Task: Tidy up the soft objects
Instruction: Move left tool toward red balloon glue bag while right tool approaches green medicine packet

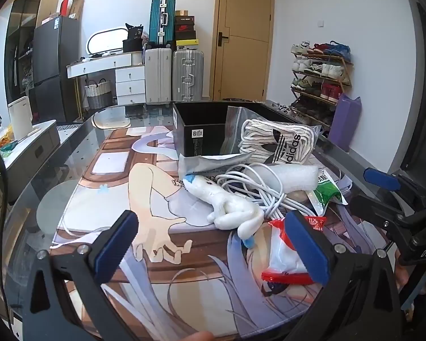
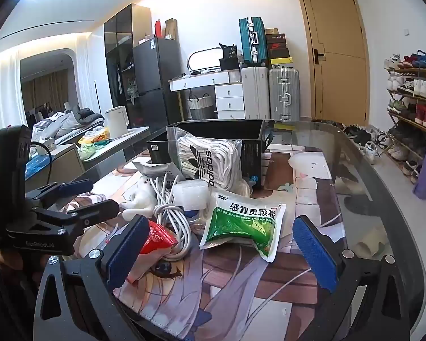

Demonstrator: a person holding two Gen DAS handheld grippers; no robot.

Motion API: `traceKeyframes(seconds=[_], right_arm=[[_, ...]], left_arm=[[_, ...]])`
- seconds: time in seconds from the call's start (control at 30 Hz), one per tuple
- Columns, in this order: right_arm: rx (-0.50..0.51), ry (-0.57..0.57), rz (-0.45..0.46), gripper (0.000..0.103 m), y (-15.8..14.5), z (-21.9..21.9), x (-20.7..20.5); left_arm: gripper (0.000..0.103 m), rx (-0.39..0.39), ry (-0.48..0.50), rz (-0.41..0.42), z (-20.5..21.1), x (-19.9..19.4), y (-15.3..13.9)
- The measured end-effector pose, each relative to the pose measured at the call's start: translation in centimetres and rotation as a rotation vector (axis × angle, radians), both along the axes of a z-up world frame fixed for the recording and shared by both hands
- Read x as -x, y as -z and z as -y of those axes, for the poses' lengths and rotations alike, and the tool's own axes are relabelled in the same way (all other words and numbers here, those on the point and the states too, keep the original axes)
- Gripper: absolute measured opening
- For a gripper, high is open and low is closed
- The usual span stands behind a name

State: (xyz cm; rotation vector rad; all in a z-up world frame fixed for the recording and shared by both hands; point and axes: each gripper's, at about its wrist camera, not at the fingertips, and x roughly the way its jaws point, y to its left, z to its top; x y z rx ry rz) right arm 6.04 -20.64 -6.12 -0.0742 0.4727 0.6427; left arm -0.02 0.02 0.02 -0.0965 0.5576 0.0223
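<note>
Left gripper: jaws spread wide, nothing between the blue pads, hovering low over the printed desk mat. Just ahead of it lie the white plush toy and the red-and-white packet, which sits right at the inner face of the right-hand finger; contact cannot be told.

Right gripper: jaws also spread wide, empty. The green medicine sachet lies between the 2 fingers in view, flat on the mat, apparently not yet touched.

Outward from both tools: a coiled white cable, a white foam block, then the bagged adidas socks leaning against the open black box at the far side of the pile. The box interior visible from the left wrist camera looks bare.

Step in hand, judged: the first pick has not begun; all soft items sit loose on the mat in 1 heap in front of the box.

Next move calls for: lowering 1 gripper around a single item (sachet for the right, plush for the left) and closing. The sachet lies flat, so the fingers need to get under or pinch an edge. Risk: cable loops snag neighbouring pieces on lift.
</note>
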Motion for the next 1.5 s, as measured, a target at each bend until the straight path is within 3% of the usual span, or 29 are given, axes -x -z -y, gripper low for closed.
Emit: traceKeyframes(seconds=[1.5], right_arm=[[0.017,0.023,0.001,0.103,0.3,0.5,-0.1]], left_arm=[[0.103,-0.031,0.016,0.024,0.8,0.6,-0.7]])
